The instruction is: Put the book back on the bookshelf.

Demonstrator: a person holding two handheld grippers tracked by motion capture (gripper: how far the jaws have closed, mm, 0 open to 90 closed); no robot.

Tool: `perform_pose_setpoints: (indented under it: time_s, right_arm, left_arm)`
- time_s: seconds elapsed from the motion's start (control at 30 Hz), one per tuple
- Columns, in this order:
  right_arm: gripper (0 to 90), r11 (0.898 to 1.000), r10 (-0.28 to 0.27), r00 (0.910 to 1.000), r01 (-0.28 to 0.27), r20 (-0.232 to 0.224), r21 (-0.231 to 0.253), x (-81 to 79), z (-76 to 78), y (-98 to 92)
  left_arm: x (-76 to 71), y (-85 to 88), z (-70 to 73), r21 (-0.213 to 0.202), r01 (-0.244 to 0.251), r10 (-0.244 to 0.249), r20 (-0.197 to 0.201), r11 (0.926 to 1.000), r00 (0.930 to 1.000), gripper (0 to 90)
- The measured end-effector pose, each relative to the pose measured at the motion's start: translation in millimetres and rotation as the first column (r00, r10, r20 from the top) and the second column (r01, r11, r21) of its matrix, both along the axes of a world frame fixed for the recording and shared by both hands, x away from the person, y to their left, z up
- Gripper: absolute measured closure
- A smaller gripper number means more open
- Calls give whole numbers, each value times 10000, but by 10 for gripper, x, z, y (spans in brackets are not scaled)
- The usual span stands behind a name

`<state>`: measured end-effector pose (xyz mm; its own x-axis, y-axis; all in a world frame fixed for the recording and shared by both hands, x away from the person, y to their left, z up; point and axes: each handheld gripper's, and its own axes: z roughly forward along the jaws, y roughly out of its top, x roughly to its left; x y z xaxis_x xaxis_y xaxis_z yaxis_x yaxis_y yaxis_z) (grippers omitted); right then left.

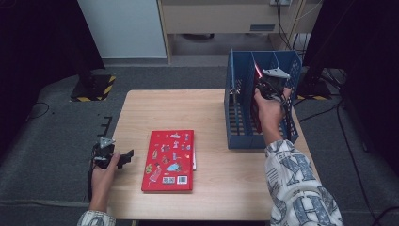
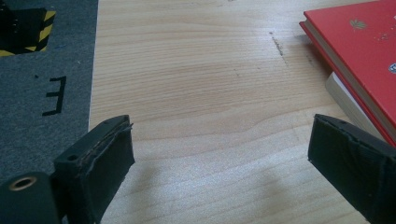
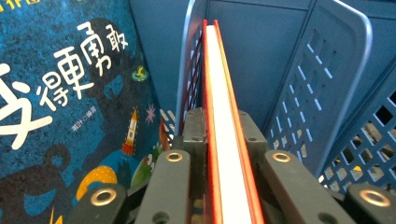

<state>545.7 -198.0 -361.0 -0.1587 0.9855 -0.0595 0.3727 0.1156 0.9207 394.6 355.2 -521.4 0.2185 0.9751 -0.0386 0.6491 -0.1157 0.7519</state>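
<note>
— Inside the blue plastic slotted file rack (image 1: 244, 113), what does the right gripper (image 3: 223, 140) hold?
— Its jaws are clamped on a thin red-covered book (image 3: 219, 84) standing on edge in one slot; a blue divider wall (image 3: 322, 70) stands close beside it, and a dark blue picture book (image 3: 70, 102) next to it.
— And the left gripper (image 2: 219, 154)?
— It is open over the wooden tabletop (image 2: 201, 79), holding nothing, just beside a red hardcover book (image 1: 169, 160) lying flat.
</note>
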Motion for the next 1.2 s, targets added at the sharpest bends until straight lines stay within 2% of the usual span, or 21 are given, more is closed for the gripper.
perform_pose_setpoints:
  time_s: [0.07,0.2,0.4,0.83,1.03,1.2]
  right_arm:
    - [729,9998,95,9999,-97,86,173,-10,12,-19]
    - [668,9991,362,9993,-364,61,213,-37,23,-29]
    - [635,9979,546,9985,-548,75,343,-123,25,-61]
    - [630,9956,858,9962,-863,163,371,-359,-1,-115]
    - [694,9948,969,9951,-974,178,296,-429,-7,-138]
    - [703,9935,1109,9936,-1114,227,222,-444,4,-105]
  left_arm:
    - [-1,5,2,37,21,-20,-25,10000,10000,64]
    - [-1,5,4,29,10,-10,-5,10000,10000,64]
    - [-1,1,2,15,-17,17,14,10000,10000,64]
    - [0,3,7,55,-33,32,43,10000,10000,65]
    - [1,-2,9,94,-30,30,33,10000,10000,65]
    - [1,1,11,87,-43,42,39,10000,10000,65]
